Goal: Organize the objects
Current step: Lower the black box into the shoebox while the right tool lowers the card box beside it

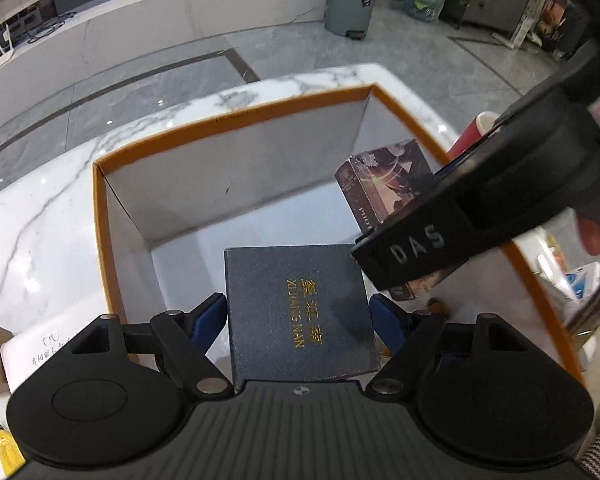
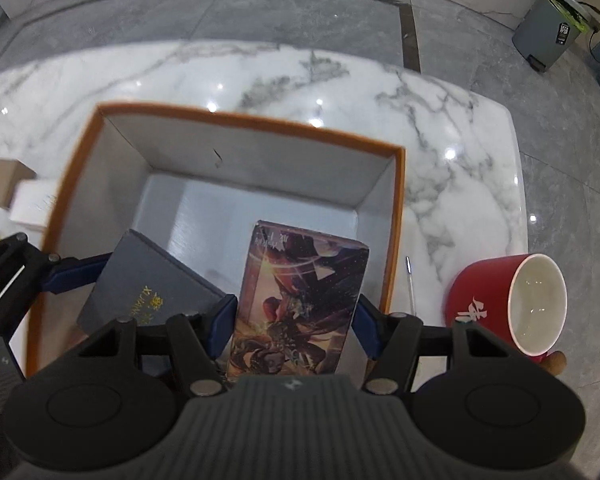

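An open box with an orange rim [image 1: 236, 124] and white inside stands on the marble table [image 1: 40, 216]; it also shows in the right wrist view [image 2: 260, 122]. My left gripper [image 1: 298, 312] is shut on a dark grey box with gold lettering [image 1: 300, 312] and holds it over the orange box's near side. My right gripper [image 2: 294, 320] is shut on a colourful illustrated card box [image 2: 300, 296], held over the orange box's right part. The grey box [image 2: 148, 288] sits just left of it, with the left gripper's blue finger [image 2: 76, 272] on it. The card box [image 1: 388, 184] shows under the right gripper in the left wrist view.
A red mug [image 2: 508, 304] stands on the table right of the orange box, with a thin pen [image 2: 410, 280] between them. A white box [image 2: 30, 204] and a brown carton [image 2: 8, 182] lie left of it. A yellow object [image 1: 8, 452] lies at the near left. A grey bin [image 1: 350, 0] stands on the floor.
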The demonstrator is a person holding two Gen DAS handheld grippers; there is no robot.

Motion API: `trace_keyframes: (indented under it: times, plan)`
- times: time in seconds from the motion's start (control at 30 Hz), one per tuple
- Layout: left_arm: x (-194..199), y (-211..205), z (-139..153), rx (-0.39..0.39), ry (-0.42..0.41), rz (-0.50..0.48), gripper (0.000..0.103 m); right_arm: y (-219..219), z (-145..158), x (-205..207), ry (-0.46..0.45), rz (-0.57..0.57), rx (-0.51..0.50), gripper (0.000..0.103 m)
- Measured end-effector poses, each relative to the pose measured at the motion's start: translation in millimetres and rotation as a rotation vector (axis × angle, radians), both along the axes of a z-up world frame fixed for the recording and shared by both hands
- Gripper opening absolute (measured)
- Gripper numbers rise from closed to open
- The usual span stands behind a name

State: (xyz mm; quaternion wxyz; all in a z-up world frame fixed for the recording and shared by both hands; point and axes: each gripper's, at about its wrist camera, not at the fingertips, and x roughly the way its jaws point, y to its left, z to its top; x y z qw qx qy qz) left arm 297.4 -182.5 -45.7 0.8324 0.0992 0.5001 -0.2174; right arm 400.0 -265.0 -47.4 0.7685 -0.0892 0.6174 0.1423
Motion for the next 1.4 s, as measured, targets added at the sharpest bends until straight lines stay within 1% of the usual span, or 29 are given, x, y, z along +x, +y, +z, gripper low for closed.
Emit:
trace_keyframes:
  times: [0.03, 0.1, 0.17, 0.27, 0.37, 0.53, 0.63, 0.7, 0.77, 0.8, 0.87, 0.9, 0.97, 1.07, 1.13, 1.2, 1.27, 1.37, 1.4]
  plan:
    - [-1.2, -0.9, -0.9, 0.014, -0.018, 0.000, 0.090, 5.4, -2.2, -1.9, -0.004, 0.013, -0.004, 0.063]
    - [-2.5, -3.0, -2.4, 0.044, -0.030, 0.005, 0.090, 8.1, -3.2, -3.9, 0.012, 0.025, 0.020, 0.063]
    - [-3.2, -7.3, -3.5, 0.081, -0.020, 0.001, 0.090, 13.2, -4.0, -5.9, 0.009, 0.036, 0.006, 0.063]
    - [-6.1, -13.9, -8.1, 0.159, -0.003, -0.030, 0.090, 16.1, -1.3, -8.4, -0.001, 0.040, -0.006, 0.063]
    - [-9.8, -14.2, -11.4, 0.195, -0.004, -0.050, 0.091, 12.7, 2.0, -9.2, -0.010, 0.035, -0.006, 0.064]
    - [-17.7, -15.7, -16.9, 0.252, -0.004, -0.102, 0.093, 14.8, -5.7, -12.4, 0.007, 0.044, -0.005, 0.064]
    - [-20.9, -9.3, -15.6, 0.227, -0.001, -0.131, 0.096, 16.1, -7.1, -13.1, 0.004, 0.055, -0.014, 0.064]
    - [-23.5, -5.0, -14.6, 0.220, -0.008, -0.154, 0.097, 16.4, -8.0, -13.1, 0.006, 0.054, -0.010, 0.064]
    - [-25.8, 2.3, -11.2, 0.195, -0.002, -0.170, 0.097, 15.9, -8.5, -12.5, 0.008, 0.046, -0.002, 0.064]
    - [-26.6, 6.8, -8.6, 0.180, 0.001, -0.171, 0.097, 16.1, -8.9, -12.3, 0.005, 0.045, -0.006, 0.064]
    - [-28.8, 21.2, 0.7, 0.122, 0.002, -0.183, 0.095, 17.1, -10.6, -11.8, 0.004, 0.043, -0.011, 0.064]
    - [-29.5, 28.4, 5.8, 0.099, 0.001, -0.186, 0.091, 17.6, -11.5, -11.8, 0.005, 0.040, -0.010, 0.064]
    - [-30.9, 44.9, 17.4, 0.057, 0.002, -0.191, 0.091, 19.7, -13.4, -12.2, 0.005, 0.043, -0.011, 0.064]
    - [-33.3, 65.6, 31.6, 0.041, -0.011, -0.193, 0.087, 25.8, -18.7, -12.1, 0.007, 0.048, -0.026, 0.064]
    - [-33.9, 74.6, 37.3, 0.014, -0.003, -0.203, 0.085, 29.1, -23.8, -11.2, 0.016, 0.034, -0.029, 0.064]
    - [-30.2, 76.6, 41.8, -0.009, -0.009, -0.204, 0.085, 33.0, -29.3, -10.5, 0.024, 0.019, -0.043, 0.064]
    - [-33.3, 79.6, 46.4, -0.014, -0.039, -0.193, 0.085, 36.1, -35.0, -10.1, 0.019, 0.010, -0.059, 0.064]
    - [-38.8, 79.5, 47.2, -0.016, -0.075, -0.168, 0.085, 35.0, -42.9, -8.5, 0.044, -0.025, -0.041, 0.064]
    - [-30.7, 73.6, 46.6, -0.012, -0.078, -0.167, 0.085, 35.8, -45.4, -8.8, 0.053, -0.025, -0.038, 0.064]
